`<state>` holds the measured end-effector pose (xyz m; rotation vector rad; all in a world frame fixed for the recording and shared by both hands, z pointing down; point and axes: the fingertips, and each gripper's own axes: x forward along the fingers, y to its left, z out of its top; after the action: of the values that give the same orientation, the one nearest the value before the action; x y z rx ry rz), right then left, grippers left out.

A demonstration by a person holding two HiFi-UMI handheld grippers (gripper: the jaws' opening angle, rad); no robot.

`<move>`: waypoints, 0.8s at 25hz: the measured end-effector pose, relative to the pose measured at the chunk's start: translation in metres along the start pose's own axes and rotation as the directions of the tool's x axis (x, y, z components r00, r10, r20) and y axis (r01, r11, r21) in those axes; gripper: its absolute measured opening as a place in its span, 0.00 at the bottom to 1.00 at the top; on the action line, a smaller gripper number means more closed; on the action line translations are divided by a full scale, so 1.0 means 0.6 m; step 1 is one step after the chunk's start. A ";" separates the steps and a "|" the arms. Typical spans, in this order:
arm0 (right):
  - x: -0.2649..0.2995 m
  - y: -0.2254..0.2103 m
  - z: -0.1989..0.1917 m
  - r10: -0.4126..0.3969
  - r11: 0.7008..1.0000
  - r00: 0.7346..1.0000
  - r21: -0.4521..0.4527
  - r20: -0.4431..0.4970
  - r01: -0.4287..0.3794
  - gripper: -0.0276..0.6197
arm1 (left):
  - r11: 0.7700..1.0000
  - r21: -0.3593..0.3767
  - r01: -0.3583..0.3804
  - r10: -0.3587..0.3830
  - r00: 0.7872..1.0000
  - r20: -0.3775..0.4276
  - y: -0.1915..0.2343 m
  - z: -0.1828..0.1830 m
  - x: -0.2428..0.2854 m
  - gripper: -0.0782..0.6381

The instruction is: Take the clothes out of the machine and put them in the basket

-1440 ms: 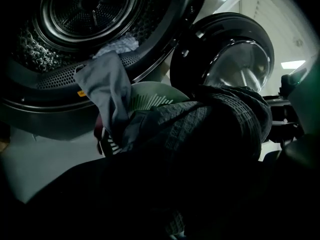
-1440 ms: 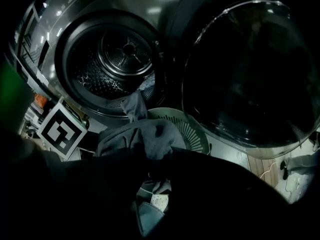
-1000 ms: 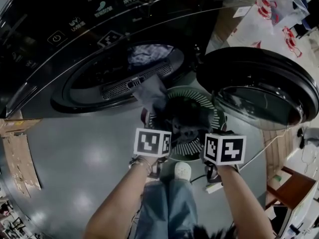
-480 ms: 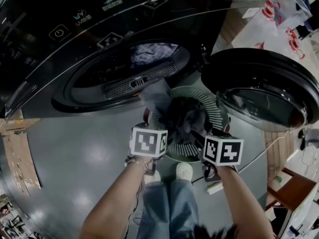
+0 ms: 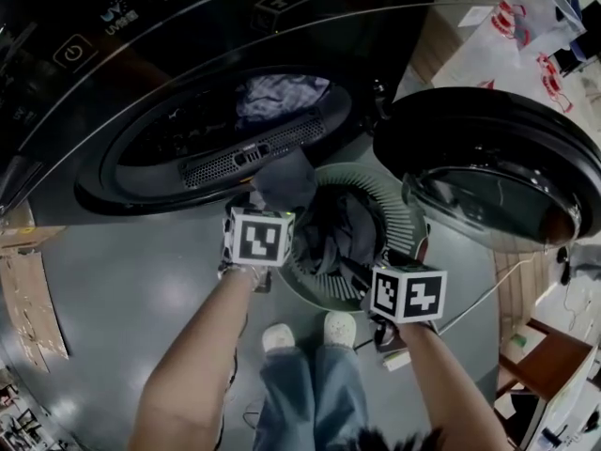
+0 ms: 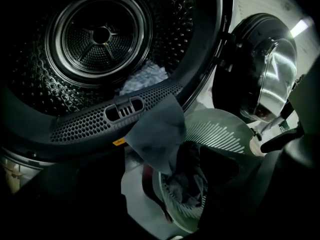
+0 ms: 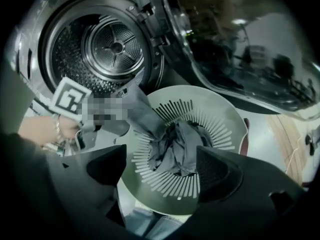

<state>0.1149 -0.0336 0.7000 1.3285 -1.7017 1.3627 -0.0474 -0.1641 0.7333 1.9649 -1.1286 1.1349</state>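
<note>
1. The machine (image 5: 188,26) stands with its round door (image 5: 488,158) swung wide open to the right. The slotted round basket (image 7: 227,116) sits on the grey floor (image 5: 141,289) just in front of the opening, beside and below that door.
2. A heap of dark clothes (image 7: 177,144) lies in the middle of the basket.
3. A grey cloth (image 6: 157,129) hangs over the basket's rim on the machine's side. One end is down among the dark clothes and the other rises toward the perforated lip (image 6: 85,125) of the opening. Whether it touches that lip cannot be told.
4. A pale bluish cloth (image 6: 145,79) lies low in the drum (image 6: 100,34), just behind the lip.
5. The left gripper (image 6: 161,155) points steeply down at the basket's rim, close to the grey cloth. Its fingers (image 6: 85,199) are spread wide and pinch nothing. The cloth shows in the gap between them, but neither finger presses on it.
6. The right gripper (image 7: 161,156) hovers over the near side of the basket and points down into it. Its fingers (image 7: 220,171) have just been opening and stand well apart. The dark clothes lie beneath the gap, free of both fingers.
7. The person's white shoes (image 5: 340,327) stand on the floor just beside the basket's near edge, between the two forearms.
</note>
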 end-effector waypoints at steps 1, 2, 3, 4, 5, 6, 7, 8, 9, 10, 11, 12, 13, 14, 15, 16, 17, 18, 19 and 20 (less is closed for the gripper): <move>0.002 0.000 -0.003 0.000 1.000 1.000 -0.016 -0.009 0.000 0.69 | 1.000 0.000 -0.011 0.011 1.000 -0.021 0.010 -0.006 0.007 0.76; 0.003 -0.002 -0.005 -0.003 0.999 1.000 -0.035 -0.016 0.003 0.69 | 1.000 -0.005 -0.016 0.016 0.999 -0.030 0.018 -0.009 0.014 0.76; 0.003 -0.003 -0.006 -0.006 0.999 1.000 -0.054 -0.020 0.005 0.69 | 1.000 -0.019 -0.011 0.011 1.000 -0.025 0.022 -0.008 0.022 0.76; 0.003 -0.006 -0.007 -0.006 0.998 1.000 -0.067 -0.023 0.004 0.68 | 0.999 -0.041 0.006 -0.006 1.000 -0.008 0.021 -0.003 0.030 0.76; 0.003 -0.008 -0.009 -0.002 0.997 1.000 -0.074 -0.025 0.001 0.68 | 0.997 -0.066 0.027 -0.026 1.000 0.012 0.018 0.004 0.038 0.76; 0.003 -0.010 -0.011 0.002 0.997 1.000 -0.075 -0.029 -0.005 0.68 | 0.996 -0.083 0.038 -0.037 0.999 0.023 0.016 0.010 0.044 0.74; 0.002 -0.011 -0.014 0.007 0.997 0.999 -0.072 -0.034 -0.010 0.68 | 0.996 -0.082 0.038 -0.036 0.999 0.024 0.016 0.012 0.046 0.69; 0.000 -0.012 -0.017 0.011 0.997 0.999 -0.069 -0.040 -0.014 0.68 | 0.998 -0.059 0.037 -0.036 0.999 0.024 0.015 0.014 0.046 0.54; -0.002 -0.012 -0.020 0.013 0.998 0.999 -0.067 -0.046 -0.016 0.68 | 0.999 -0.017 0.047 -0.047 0.998 0.030 0.009 0.017 0.043 0.38; -0.005 -0.012 -0.023 0.015 0.998 0.999 -0.067 -0.051 -0.019 0.68 | 0.997 0.032 0.064 -0.066 0.997 0.045 -0.002 0.021 0.039 0.23; -0.008 -0.012 -0.025 0.016 0.997 0.998 -0.068 -0.055 -0.020 0.68 | 0.994 0.073 0.079 -0.084 0.994 0.063 -0.014 0.026 0.032 0.16; -0.011 -0.012 -0.027 0.016 0.997 0.998 -0.069 -0.058 -0.020 0.68 | 0.991 0.095 0.096 -0.103 0.992 0.075 -0.026 0.029 0.024 0.14; -0.015 -0.012 -0.028 0.016 0.998 0.998 -0.067 -0.058 -0.020 0.68 | 0.988 0.097 0.123 -0.131 0.988 0.080 -0.037 0.027 0.016 0.14; -0.018 -0.010 -0.029 0.016 0.998 0.998 -0.062 -0.055 -0.019 0.68 | 0.984 0.086 0.159 -0.166 0.983 0.083 -0.049 0.024 0.008 0.14; -0.022 -0.008 -0.029 0.017 0.999 0.999 -0.051 -0.049 -0.019 0.68 | 0.978 0.073 0.195 -0.201 0.976 0.086 -0.060 0.019 0.000 0.13; -0.027 -0.005 -0.029 0.020 0.999 0.999 -0.036 -0.039 -0.021 0.68 | 0.972 0.065 0.228 -0.233 0.969 0.086 -0.070 0.014 -0.010 0.13; -0.031 -0.001 -0.030 0.025 1.000 0.999 -0.017 -0.027 -0.026 0.67 | 0.965 0.064 0.254 -0.259 0.962 0.082 -0.080 0.008 -0.019 0.13; -0.035 0.003 -0.031 0.033 0.999 0.999 0.003 -0.010 -0.033 0.67 | 0.959 0.069 0.276 -0.281 0.957 0.073 -0.089 0.001 -0.027 0.13; -0.040 0.008 -0.032 0.042 0.999 0.999 0.023 0.009 -0.042 0.67 | 0.952 0.079 0.297 -0.302 0.951 0.062 -0.098 -0.007 -0.035 0.13; -0.044 0.012 -0.034 0.050 0.998 0.998 0.044 0.030 -0.051 0.67 | 0.943 0.088 0.322 -0.328 0.943 0.052 -0.108 -0.015 -0.044 0.13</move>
<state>0.1145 -0.0053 0.6806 1.3449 -1.7444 1.4241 -0.0008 -0.1175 0.7091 2.1651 -0.7606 0.9551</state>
